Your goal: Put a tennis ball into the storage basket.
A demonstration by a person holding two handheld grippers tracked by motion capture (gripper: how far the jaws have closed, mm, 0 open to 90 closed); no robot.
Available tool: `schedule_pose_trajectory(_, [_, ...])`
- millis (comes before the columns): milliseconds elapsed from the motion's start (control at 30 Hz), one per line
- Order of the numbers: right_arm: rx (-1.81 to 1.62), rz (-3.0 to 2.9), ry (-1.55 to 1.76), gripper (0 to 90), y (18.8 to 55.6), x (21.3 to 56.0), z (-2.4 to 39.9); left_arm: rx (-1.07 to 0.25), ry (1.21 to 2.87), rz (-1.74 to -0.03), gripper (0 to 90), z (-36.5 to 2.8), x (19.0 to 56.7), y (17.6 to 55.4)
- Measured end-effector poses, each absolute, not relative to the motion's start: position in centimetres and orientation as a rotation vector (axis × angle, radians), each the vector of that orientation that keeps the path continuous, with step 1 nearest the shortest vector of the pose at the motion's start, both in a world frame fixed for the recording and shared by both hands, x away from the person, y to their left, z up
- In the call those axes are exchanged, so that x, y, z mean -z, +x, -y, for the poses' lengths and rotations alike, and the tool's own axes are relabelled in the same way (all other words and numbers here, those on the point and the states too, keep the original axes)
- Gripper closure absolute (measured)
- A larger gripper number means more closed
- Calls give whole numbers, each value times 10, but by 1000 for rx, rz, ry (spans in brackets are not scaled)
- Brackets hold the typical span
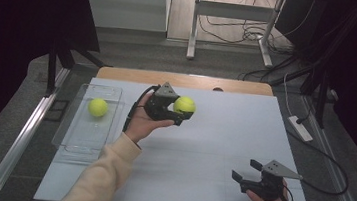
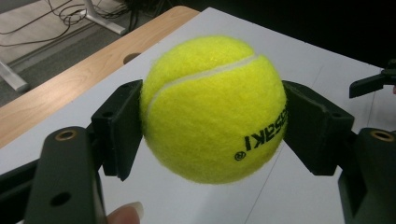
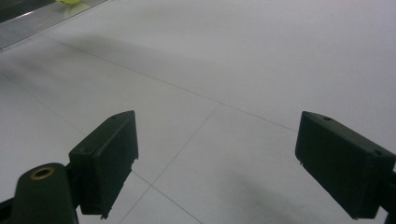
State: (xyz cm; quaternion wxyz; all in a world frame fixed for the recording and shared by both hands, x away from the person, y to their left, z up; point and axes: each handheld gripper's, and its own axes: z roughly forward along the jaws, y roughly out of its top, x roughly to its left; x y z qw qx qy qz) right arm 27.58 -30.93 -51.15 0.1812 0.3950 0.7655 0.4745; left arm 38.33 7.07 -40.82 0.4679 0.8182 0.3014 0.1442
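My left gripper (image 1: 184, 112) is shut on a yellow tennis ball (image 1: 184, 104) and holds it above the white table (image 1: 223, 135), near the table's far middle. In the left gripper view the ball (image 2: 212, 109) sits squeezed between both black pads, its black lettering facing the camera. A second yellow tennis ball (image 1: 98, 107) lies inside a clear plastic tray (image 1: 75, 135) at the table's left edge. My right gripper (image 1: 243, 171) rests low at the near right of the table, open. In the right gripper view its jaws (image 3: 217, 163) stand wide apart over bare table surface.
A strip of wooden tabletop (image 1: 183, 80) runs along the far edge. Behind it are grey floor, white desk legs (image 1: 193, 26) and loose cables. A power strip (image 1: 300, 127) lies on the floor off the table's right side.
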Motion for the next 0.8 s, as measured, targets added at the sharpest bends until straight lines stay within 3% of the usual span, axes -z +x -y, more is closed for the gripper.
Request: schedule_pose_trajectory(800, [-1333,-2164,1118,133,277,513,308,-376,1962,-779,274,-95,411,371])
